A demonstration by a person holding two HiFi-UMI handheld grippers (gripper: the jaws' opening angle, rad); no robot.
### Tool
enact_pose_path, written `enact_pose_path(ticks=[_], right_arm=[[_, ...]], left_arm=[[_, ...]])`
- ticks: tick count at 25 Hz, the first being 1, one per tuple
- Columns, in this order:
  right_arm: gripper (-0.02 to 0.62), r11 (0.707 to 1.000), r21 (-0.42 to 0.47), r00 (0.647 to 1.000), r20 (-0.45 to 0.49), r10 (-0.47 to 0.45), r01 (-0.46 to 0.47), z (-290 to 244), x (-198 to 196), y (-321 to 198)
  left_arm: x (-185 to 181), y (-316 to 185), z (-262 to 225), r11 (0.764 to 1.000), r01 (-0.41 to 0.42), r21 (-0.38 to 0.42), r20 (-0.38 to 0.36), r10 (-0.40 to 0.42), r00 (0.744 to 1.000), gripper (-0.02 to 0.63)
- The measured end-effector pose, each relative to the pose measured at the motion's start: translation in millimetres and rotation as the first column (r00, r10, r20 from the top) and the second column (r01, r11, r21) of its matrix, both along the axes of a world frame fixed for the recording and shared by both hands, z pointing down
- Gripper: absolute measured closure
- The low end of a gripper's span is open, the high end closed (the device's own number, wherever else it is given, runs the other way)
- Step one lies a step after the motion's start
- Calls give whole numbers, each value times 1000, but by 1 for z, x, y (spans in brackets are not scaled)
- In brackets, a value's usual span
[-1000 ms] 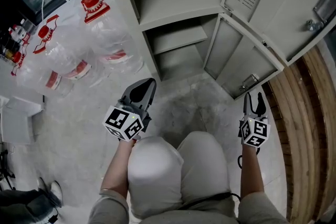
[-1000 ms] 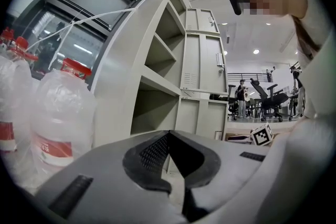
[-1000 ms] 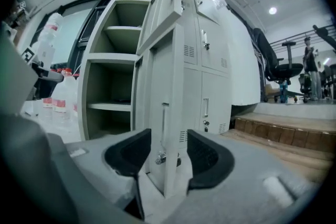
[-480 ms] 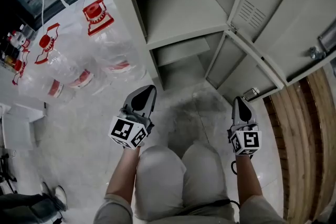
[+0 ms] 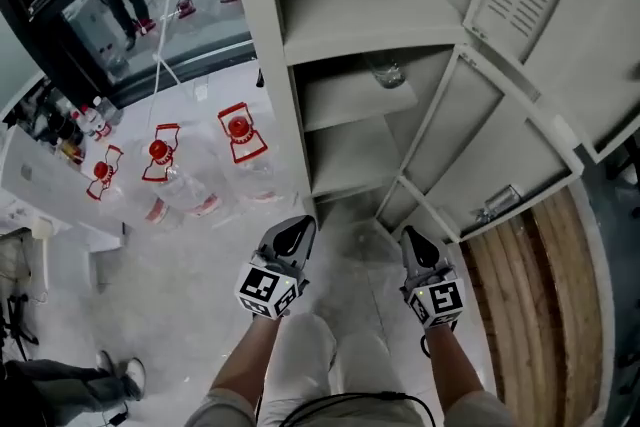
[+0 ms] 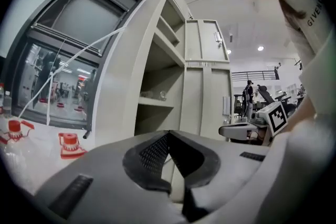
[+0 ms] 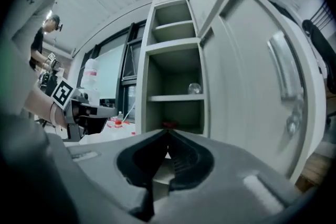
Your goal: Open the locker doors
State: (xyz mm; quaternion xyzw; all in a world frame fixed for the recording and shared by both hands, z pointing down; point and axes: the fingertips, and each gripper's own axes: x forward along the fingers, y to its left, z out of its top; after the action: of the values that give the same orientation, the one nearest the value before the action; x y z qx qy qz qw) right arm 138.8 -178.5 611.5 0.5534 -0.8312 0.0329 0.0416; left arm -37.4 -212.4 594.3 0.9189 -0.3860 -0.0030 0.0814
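Observation:
A tall grey locker (image 5: 275,65) stands ahead with its doors swung open to the right: a lower door (image 5: 490,170) with a latch handle (image 5: 497,204) and an upper vented door (image 5: 520,0). Inside I see bare shelves (image 5: 350,5), one with a small clear glass object (image 5: 388,73). My left gripper (image 5: 296,233) hangs shut low in front of the locker's left post. My right gripper (image 5: 415,243) is shut and empty, just below the lower door's bottom corner. In the right gripper view the open compartments (image 7: 176,92) and the door (image 7: 252,81) lie straight ahead.
Several clear water jugs with red caps (image 5: 240,130) lie on the pale floor at left, beside a dark glass window (image 5: 140,5). A wooden board (image 5: 530,315) runs along the floor at right. Someone's shoes (image 5: 115,375) show at bottom left.
My right gripper's jaws closed and it drew back from the lower door's latch. Both grippers now sit closer together and the view has tilted up the locker.

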Motion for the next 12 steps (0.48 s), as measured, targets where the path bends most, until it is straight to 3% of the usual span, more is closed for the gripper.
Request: enact_pose_path(ticks=[5, 12], right_arm=[[597, 999, -5, 999, 24, -39, 39, -106, -6, 30], [597, 998, -27, 996, 61, -58, 60, -217, 4, 82]], left_arm=[[-1, 34, -110, 1000, 21, 13, 0, -21, 1000, 607], [-17, 90, -217, 995, 97, -10, 7, -97, 995, 607]])
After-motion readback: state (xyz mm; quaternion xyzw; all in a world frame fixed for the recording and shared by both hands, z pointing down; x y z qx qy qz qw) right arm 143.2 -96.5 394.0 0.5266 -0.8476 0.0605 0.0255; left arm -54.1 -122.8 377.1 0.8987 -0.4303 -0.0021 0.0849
